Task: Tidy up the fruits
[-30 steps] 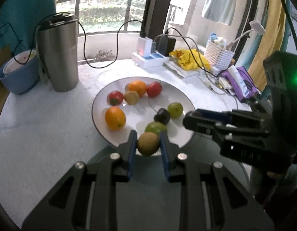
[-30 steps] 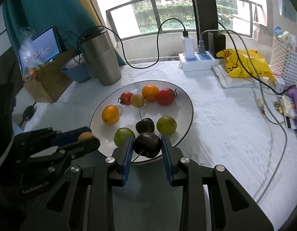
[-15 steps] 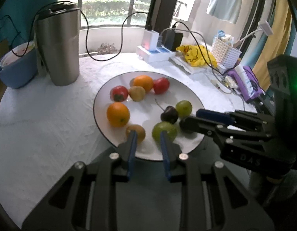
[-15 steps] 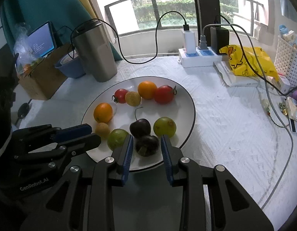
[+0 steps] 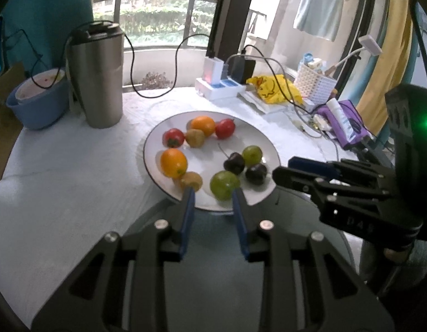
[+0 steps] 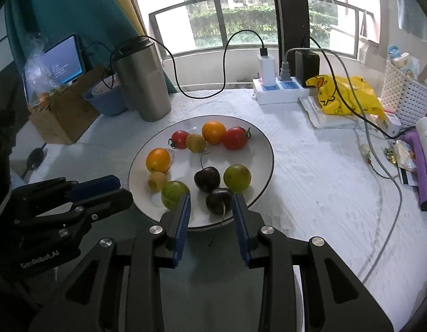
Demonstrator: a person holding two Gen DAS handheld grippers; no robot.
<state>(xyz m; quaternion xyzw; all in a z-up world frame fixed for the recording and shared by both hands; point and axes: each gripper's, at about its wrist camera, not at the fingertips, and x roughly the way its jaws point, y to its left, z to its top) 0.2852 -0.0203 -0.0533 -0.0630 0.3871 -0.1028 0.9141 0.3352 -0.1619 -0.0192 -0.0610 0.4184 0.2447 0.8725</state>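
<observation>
A white plate holds several fruits. A small kiwi lies at its near left beside an orange. A dark cherry lies at the near edge by a second cherry and two green fruits. Two tomatoes, an orange and a kiwi sit at the far side. My left gripper is open and empty just before the plate's near rim. My right gripper is open, its jaws either side of the cherry.
A steel flask and a blue bowl stand at the back left. A power strip with cables, a yellow bag and a white basket are at the back right. A cardboard box is far left.
Both grippers opened: the left one set the kiwi on the plate, the right one set down the dark cherry. Both then drew back slightly toward the near rim.
</observation>
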